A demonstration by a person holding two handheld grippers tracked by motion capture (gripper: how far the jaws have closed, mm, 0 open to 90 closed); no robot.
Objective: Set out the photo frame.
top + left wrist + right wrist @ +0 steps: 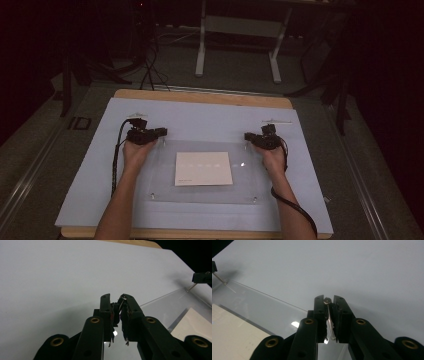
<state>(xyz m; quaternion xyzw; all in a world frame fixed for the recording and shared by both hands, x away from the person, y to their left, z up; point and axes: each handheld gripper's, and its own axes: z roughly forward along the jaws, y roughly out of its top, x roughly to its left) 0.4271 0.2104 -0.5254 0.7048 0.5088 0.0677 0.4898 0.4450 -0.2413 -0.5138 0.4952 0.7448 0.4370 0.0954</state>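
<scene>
Two grippers gripping metal pins at a clear plate's far corners

The left gripper is clamping a thin metal pin at the clear plate's ten o'clock corner; the right gripper is pinching another pin at two o'clock. White paper is lying at centre.

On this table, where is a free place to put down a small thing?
The pale blue mat is bare behind the clear acrylic plate, up to the wooden table edge, and also left and right of the plate. The plate is crowded: the white paper sheet and both hand-held grippers at its far corners.
</scene>
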